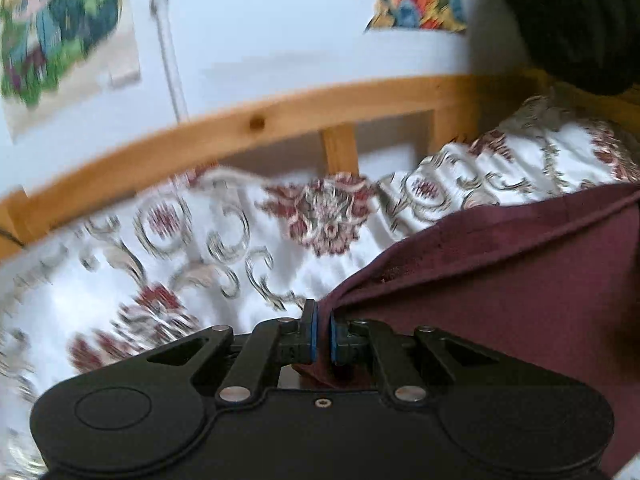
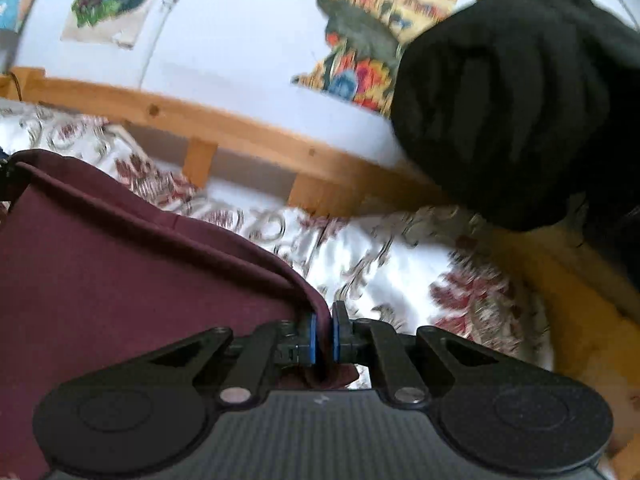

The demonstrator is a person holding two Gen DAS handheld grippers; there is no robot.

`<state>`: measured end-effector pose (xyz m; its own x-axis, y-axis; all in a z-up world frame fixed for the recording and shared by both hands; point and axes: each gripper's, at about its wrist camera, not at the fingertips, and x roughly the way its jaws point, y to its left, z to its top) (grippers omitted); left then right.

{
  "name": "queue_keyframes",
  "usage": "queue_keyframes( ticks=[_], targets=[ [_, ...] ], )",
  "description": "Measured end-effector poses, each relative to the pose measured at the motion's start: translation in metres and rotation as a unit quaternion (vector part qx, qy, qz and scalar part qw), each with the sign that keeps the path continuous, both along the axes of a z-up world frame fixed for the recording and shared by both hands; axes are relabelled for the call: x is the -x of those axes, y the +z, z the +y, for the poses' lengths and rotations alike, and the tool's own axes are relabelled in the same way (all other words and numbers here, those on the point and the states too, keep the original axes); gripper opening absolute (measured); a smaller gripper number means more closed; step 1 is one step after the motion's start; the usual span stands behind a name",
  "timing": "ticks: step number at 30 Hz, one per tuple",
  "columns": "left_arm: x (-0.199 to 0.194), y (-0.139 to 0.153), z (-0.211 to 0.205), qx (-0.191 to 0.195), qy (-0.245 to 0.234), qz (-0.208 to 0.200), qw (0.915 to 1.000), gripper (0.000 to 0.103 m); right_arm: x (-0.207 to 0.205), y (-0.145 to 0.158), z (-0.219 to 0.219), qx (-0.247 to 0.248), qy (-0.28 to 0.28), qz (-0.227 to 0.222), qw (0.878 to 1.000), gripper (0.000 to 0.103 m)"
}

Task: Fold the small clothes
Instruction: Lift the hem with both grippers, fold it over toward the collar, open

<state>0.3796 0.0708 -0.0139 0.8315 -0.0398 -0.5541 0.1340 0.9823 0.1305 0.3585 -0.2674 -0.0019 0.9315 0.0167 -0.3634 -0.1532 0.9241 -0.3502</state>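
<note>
A maroon garment hangs stretched between both grippers above a bed. In the left wrist view my left gripper is shut on the garment's edge, and the cloth runs off to the right. In the right wrist view my right gripper is shut on another edge of the same maroon garment, which spreads to the left. A bit of cloth pokes out behind each pair of blue pads. Both views are blurred by motion.
A white bedspread with red and grey floral print lies below. A wooden bed rail runs behind it, against a white wall with colourful pictures. A black cloth mass hangs at the upper right.
</note>
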Motion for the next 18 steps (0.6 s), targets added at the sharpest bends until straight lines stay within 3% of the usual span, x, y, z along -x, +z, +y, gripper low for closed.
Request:
queue_keyframes(
  ticks=[4,7,9,11,14,18],
  targets=[
    [-0.013,-0.029,0.007,0.042,0.003,0.027,0.9988,0.012,-0.015,-0.024,-0.001,0.001,-0.01,0.024,1.0,0.013],
    [-0.016,-0.039,0.016,0.078,0.004,0.04,0.9961,0.025,-0.018,-0.034,-0.004,-0.008,-0.023,0.038,0.999,0.03],
    [-0.015,-0.042,0.022,0.112,0.012,0.051,0.9923,0.051,-0.017,-0.036,-0.008,-0.02,-0.025,0.042,0.999,0.042],
    [-0.013,-0.043,0.03,0.146,0.024,0.06,0.9872,0.07,-0.014,-0.033,-0.014,-0.041,-0.028,0.04,0.998,0.067],
    [-0.01,-0.043,0.037,0.171,0.038,0.066,0.9824,0.077,-0.007,-0.025,-0.023,-0.064,-0.027,0.034,0.997,0.083],
    [0.001,-0.039,0.035,0.153,0.039,0.056,0.9859,0.088,0.003,-0.022,-0.027,-0.068,-0.008,0.048,0.996,0.097]
  ],
)
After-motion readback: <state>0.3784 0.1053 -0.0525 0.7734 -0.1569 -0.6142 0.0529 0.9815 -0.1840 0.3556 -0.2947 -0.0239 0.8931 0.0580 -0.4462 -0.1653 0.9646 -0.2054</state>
